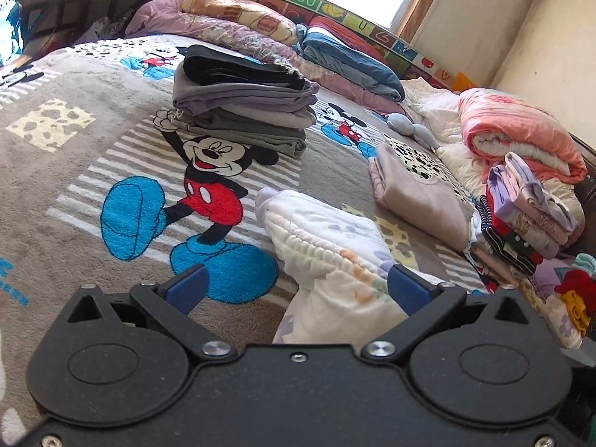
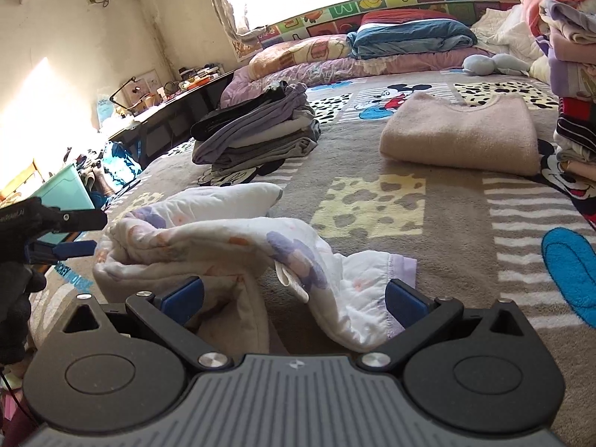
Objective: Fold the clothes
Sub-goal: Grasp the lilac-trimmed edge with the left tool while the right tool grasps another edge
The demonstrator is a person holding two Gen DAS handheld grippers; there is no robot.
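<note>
left wrist and right wrist views over a bed covered by a grey cartoon-mouse blanket (image 1: 56,171). the left gripper (image 1: 294,290) has its blue-padded jaws spread wide, with a white floral garment (image 1: 320,238) lying crumpled on the blanket between and ahead of them; cloth rests against the right pad, but nothing is clamped. the right gripper (image 2: 294,298) likewise stands wide apart, astride the same garment (image 2: 223,238), whose lilac-trimmed hem runs toward its right pad. in the right wrist view the left gripper (image 2: 70,234) enters from the left edge of the bed, just beside the garment's bunched end (held in a dark-gloved hand (image 2: 18,246)). farther up the bed sit a stack of grey and black folded clothes (image 1: 242,108), toward the pillows, and a folded beige sweater (image 2: 465,138), nearer the right edge of the bed. a taller pile of mixed folded clothes (image 1: 529,212) stands at that right edge, with a rolled pink quilt (image 1: 517,130) behind it. folded bedding (image 2: 409,37) lines the head of the bed under the window.
</note>
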